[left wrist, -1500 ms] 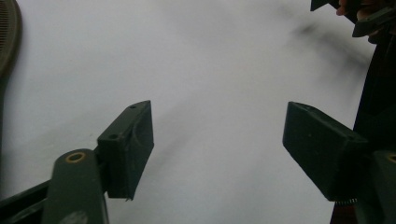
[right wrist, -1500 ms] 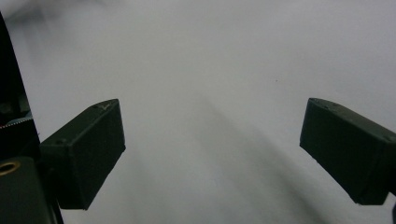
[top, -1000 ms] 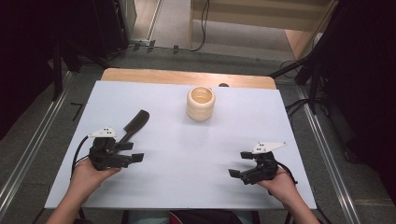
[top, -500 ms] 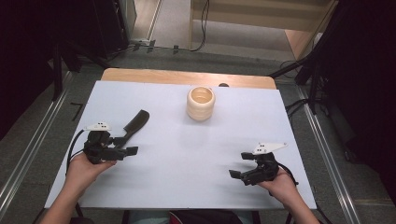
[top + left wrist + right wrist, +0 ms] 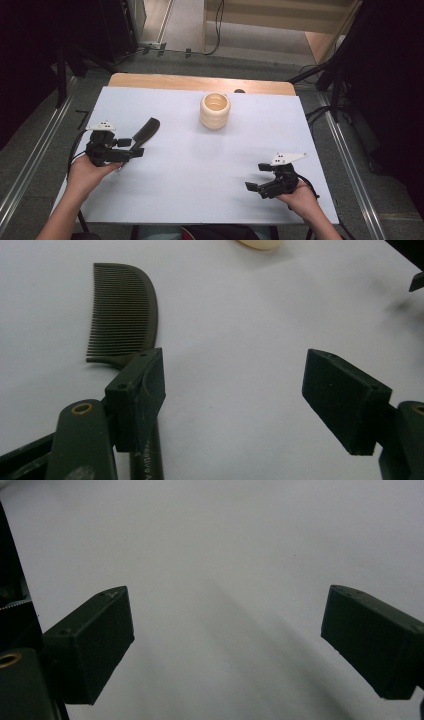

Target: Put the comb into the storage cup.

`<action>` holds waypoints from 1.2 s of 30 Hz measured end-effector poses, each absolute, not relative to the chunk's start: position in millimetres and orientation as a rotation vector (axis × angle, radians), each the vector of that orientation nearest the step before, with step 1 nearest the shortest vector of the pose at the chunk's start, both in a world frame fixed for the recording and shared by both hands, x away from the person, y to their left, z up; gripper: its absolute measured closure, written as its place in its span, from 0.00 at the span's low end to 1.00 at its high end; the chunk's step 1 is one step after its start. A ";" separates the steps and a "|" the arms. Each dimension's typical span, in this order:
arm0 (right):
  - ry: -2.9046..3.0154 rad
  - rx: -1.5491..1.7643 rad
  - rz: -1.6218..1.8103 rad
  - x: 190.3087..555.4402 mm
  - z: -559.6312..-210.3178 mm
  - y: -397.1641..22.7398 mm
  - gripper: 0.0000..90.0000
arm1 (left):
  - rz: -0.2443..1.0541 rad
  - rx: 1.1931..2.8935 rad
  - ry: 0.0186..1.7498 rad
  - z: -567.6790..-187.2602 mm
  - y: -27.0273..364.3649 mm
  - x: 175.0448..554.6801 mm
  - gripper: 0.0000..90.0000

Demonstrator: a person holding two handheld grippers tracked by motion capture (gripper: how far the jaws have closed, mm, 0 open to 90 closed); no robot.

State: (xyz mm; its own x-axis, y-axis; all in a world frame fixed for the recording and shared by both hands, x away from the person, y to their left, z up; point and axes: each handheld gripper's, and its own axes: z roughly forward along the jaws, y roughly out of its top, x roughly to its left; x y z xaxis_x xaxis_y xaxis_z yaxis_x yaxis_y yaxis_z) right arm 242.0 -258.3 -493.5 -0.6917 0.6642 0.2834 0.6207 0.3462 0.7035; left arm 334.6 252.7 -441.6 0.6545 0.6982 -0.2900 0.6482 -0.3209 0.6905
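A person holds a gripper in each hand over a white table. The left gripper sits at the table's left side, its jaws spread wide and holding nothing. In the left gripper view the left gripper has one jaw over the handle of a dark comb, which lies flat on the table with its teeth pointing away from the gap between the jaws. In the high view the comb lies just beyond that gripper, slanting toward the far right. A cream cup stands upright near the far middle, well apart from both grippers. The right gripper rests at the near right, jaws also spread wide, over bare table.
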 end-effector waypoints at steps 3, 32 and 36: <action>2.534 1.212 1.287 242.0 -493.5 -258.3 0.06 | 0.091 2.046 1.061 -438.8 254.9 338.8 0.29; 2.535 1.209 1.287 241.9 -493.2 -258.2 0.06 | 0.152 2.197 1.221 -454.9 262.9 344.4 0.39; 2.535 1.210 1.284 242.2 -493.2 -257.7 0.06 | 0.154 2.236 1.233 -458.1 262.3 343.1 0.42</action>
